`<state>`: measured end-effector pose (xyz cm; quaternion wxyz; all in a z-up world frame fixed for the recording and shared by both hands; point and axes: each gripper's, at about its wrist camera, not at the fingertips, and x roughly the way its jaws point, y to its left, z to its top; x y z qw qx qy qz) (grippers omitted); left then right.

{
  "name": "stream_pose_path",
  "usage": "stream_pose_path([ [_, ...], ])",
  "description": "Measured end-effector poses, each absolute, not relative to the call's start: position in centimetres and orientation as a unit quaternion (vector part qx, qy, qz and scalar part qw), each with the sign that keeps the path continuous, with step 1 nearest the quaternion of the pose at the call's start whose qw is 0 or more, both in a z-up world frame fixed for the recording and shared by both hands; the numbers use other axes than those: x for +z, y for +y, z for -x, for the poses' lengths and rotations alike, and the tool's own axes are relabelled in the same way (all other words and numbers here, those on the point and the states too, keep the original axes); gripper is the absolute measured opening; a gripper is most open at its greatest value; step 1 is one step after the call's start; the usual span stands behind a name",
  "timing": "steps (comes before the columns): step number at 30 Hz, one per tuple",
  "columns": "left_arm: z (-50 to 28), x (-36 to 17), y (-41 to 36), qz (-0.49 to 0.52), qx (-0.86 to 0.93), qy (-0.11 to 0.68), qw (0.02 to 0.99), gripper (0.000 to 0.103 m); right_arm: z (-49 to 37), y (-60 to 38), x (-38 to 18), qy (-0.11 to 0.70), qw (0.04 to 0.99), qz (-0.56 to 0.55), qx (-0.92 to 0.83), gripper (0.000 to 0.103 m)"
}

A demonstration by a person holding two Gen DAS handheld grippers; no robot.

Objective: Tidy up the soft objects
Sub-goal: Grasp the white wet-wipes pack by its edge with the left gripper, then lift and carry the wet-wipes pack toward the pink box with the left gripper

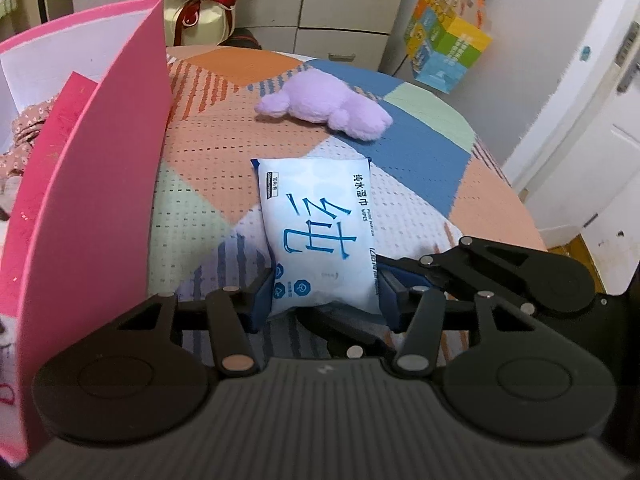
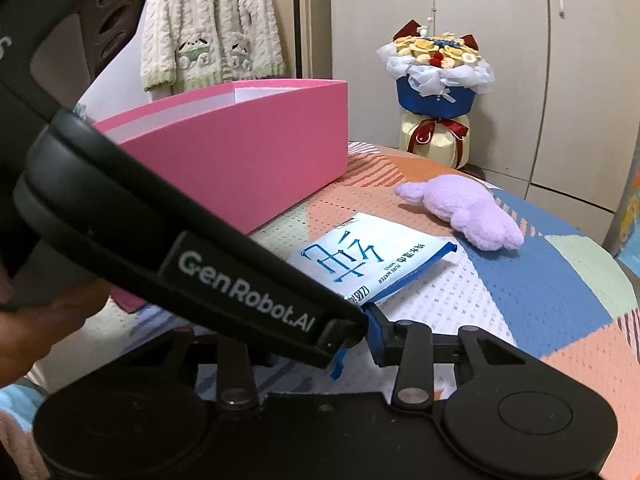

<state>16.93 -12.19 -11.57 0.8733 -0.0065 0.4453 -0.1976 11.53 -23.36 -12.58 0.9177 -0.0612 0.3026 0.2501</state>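
Wipes pack [image 1: 320, 236]: your left gripper [image 1: 326, 292] clamps its near end; right gripper [image 2: 360, 340] looks nearly closed, empty. Next, carry it into the pink box [image 1: 100, 184].

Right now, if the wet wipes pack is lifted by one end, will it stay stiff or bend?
The wet wipes pack looks soft and puffy, so it would probably sag. Its glossy film may slip. It lies flat on the bedspread, so rolling seems unlikely.

A home bedroom: patchwork bedspread [image 1: 420, 148] mid-frame, wardrobe doors [image 2: 440, 60] upper right, knitted cardigan [image 2: 212, 20] hanging upper left.
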Motion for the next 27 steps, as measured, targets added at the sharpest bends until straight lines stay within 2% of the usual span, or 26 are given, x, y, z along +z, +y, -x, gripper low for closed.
stream_pose_path([
  [20,-5.7,-6.9,-9.3,-0.021,-0.273,0.387,0.88,0.053,-1.7,-21.3,-6.8,0.296,0.928,0.077,0.211,0.042],
  [27,-2.6,-4.9,-6.7,-0.022,-0.302,0.393,0.868,0.053,2.5,-19.2,-4.3,0.301,0.926,0.099,0.206,0.042],
])
